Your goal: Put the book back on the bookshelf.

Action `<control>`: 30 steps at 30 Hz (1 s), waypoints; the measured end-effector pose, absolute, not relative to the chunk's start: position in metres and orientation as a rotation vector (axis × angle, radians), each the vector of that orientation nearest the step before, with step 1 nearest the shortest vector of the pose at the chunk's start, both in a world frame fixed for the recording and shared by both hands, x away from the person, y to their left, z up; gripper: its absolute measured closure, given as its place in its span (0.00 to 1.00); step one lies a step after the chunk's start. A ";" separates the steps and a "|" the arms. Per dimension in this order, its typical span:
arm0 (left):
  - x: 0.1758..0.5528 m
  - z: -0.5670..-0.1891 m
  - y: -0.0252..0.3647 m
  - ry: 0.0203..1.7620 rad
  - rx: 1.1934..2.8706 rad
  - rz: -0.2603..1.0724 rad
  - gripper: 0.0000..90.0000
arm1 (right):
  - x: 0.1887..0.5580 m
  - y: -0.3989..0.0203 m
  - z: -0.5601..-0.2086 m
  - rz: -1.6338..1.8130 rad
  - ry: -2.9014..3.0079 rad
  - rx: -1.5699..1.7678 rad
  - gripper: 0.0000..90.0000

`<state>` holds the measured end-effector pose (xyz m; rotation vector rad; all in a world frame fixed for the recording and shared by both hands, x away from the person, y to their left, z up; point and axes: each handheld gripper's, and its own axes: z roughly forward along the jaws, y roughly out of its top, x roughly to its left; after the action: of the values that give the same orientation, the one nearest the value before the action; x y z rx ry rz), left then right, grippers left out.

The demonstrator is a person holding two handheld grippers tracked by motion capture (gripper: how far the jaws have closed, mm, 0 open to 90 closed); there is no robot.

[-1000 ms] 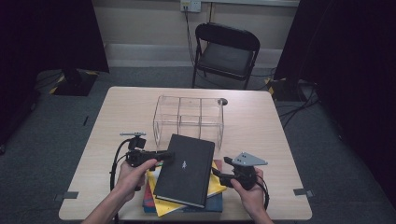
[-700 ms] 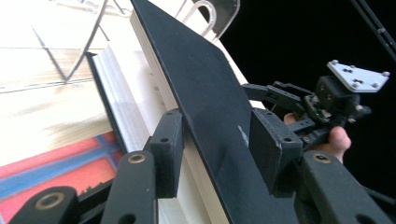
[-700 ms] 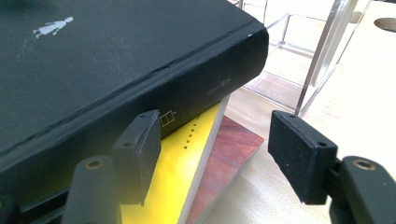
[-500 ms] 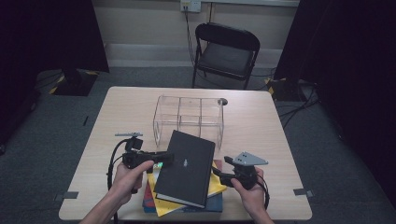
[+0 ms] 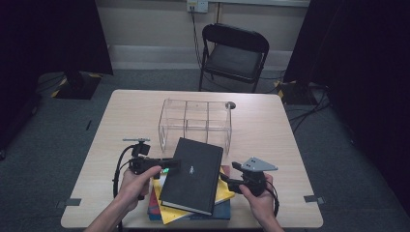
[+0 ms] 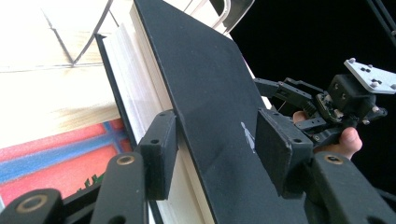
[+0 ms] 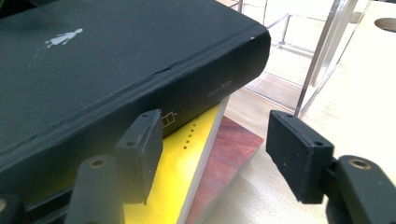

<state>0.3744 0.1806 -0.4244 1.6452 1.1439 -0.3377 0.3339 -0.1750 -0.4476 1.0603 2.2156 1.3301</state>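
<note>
The black book [image 5: 193, 175] sits on top of the stack at the near edge of the table [image 5: 270, 140], right between the two tools. The left gripper [image 6: 212, 144] comes at it from the page side: one pad lies against the white page edge, the other stands over the cover close to the little white figure, and its jaws have just been opening, so it straddles the front cover without a firm squeeze. The right gripper [image 7: 222, 154] waits at the spine side, jaws apart, one pad in front of the spine, the other over bare tabletop, gripping nothing. Count them: one black book, one yellow book [image 7: 187, 172] under it, one reddish book [image 7: 224, 154] below that, with a blue edge at the bottom of the pile. One clear plastic organiser [image 5: 194, 121] stands just beyond the books, divided into compartments. The table is pale wood with rounded corners; one black folding chair [image 5: 234, 53] stands behind it on grey carpet, dark curtains on both sides.
</note>
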 end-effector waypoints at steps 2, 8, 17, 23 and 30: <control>0.374 -0.423 0.182 1.142 1.628 -0.346 0.57 | 0.333 -0.175 -0.448 1.332 2.219 1.057 0.43; 0.368 -0.418 0.180 1.152 1.622 -0.357 0.56 | 0.332 -0.175 -0.447 1.336 2.230 1.049 0.46; 0.369 -0.420 0.182 1.148 1.612 -0.420 0.56 | 0.333 -0.175 -0.447 1.339 2.238 1.046 0.47; 0.380 -0.427 0.177 1.152 1.604 -0.429 0.56 | 0.333 -0.175 -0.446 1.338 2.243 1.043 0.48; 0.390 -0.429 0.159 1.111 1.651 -0.476 0.56 | 0.333 -0.175 -0.446 1.341 2.243 1.040 0.48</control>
<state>0.3898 0.1590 -0.4293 1.6509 1.1108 -0.4758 0.3326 -0.1746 -0.4462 1.0403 2.2432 1.3411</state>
